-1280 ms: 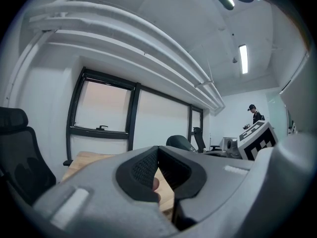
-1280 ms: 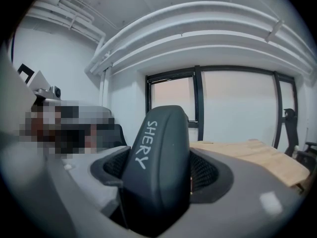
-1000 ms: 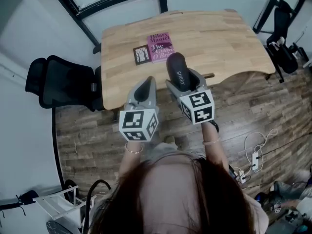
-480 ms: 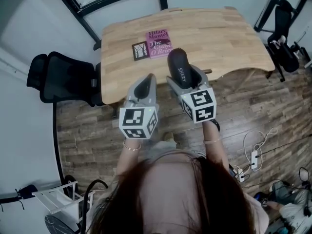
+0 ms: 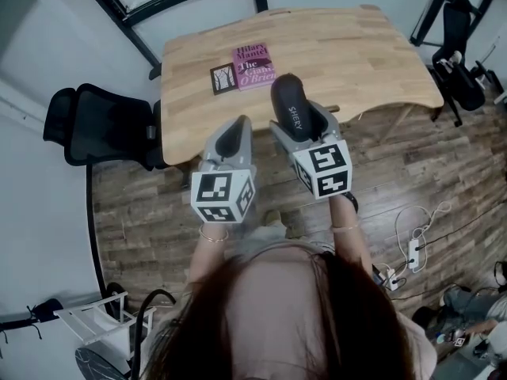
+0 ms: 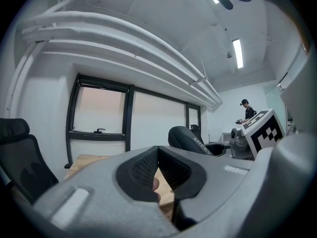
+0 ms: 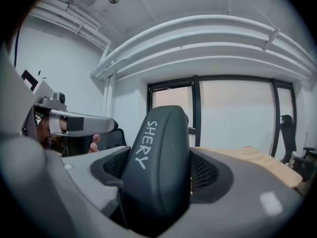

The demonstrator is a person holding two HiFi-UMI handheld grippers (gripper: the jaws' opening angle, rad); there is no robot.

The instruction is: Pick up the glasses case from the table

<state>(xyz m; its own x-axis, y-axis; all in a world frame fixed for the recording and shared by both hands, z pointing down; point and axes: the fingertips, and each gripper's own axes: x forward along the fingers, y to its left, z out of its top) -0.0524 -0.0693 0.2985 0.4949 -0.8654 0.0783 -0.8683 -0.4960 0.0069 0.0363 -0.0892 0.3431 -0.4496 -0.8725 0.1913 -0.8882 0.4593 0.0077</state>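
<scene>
Long dark hair is falling over a pale top, and a thin bracelet is circling each wrist. The left gripper and the right gripper are each showing a smooth grey moulded shell, narrowing to 2 jaws lined with black mesh-textured pads — and each is carrying a white cube printed with black square markers at its near end.

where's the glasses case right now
The glasses case is clamped in the right gripper, mid head view, above the near edge of the table, just short of the pink book.
</scene>
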